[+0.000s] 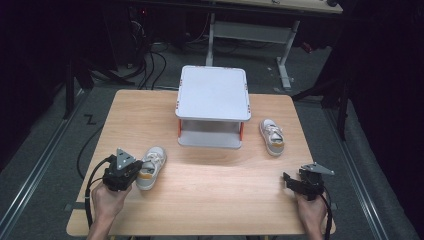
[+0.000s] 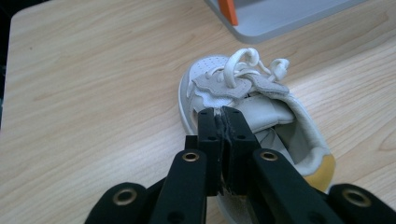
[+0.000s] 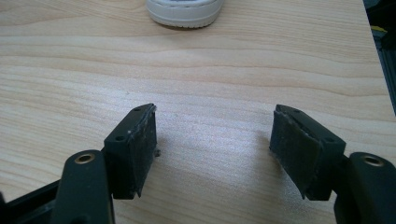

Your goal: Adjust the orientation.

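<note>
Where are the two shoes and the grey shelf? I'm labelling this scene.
left shoe [image 1: 151, 166], high view, on its laced upper.
right shoe [image 1: 272, 137], high view, on its laces.
grey two-tier shelf [image 1: 213, 93], high view, on its top board.

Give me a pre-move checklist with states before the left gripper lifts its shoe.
1. Left gripper shut on left shoe: ok, jaws pinch the side of its collar.
2. Pinch deep enough to hold: cannot tell.
3. Laces free of the jaws: ok.
4. Right gripper open, holding nothing: ok.
5. Rack top bare: ok.
6. Right shoe out of the lift path, beside the rack: ok.
</note>
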Motion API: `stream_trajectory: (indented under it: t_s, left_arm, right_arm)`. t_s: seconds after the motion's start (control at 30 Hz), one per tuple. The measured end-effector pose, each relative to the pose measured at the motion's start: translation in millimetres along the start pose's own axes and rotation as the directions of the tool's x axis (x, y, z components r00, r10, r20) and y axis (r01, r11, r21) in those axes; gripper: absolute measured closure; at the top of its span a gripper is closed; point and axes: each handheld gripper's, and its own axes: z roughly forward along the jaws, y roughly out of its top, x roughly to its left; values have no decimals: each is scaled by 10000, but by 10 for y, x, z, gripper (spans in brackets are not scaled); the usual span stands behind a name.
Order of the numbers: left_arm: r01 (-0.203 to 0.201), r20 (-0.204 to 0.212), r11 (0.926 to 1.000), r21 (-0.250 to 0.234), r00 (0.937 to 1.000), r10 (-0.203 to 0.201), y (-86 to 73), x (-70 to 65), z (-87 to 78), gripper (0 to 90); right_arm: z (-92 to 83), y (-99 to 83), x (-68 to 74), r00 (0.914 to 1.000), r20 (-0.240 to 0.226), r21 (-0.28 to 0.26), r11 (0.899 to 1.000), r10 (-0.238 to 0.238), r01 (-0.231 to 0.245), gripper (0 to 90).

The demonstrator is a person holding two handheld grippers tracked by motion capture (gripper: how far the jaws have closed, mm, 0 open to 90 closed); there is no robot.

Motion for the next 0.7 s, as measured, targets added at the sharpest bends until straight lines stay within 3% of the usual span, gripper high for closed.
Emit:
stream_trajectory:
  t_s: [0.47,0.7]
  left_arm:
    - [101,736,9982,-596,9973,-57,317,-308,1,873]
    - [418,1289,9967,-692,9911,-327,438,-485,108,873]
  right_arm:
    - [-1,-1,-3,10000,-3,-5,10000,-6,6,315]
    - [-3,-2,-1,10000,1,-1,10000,4,-4,316]
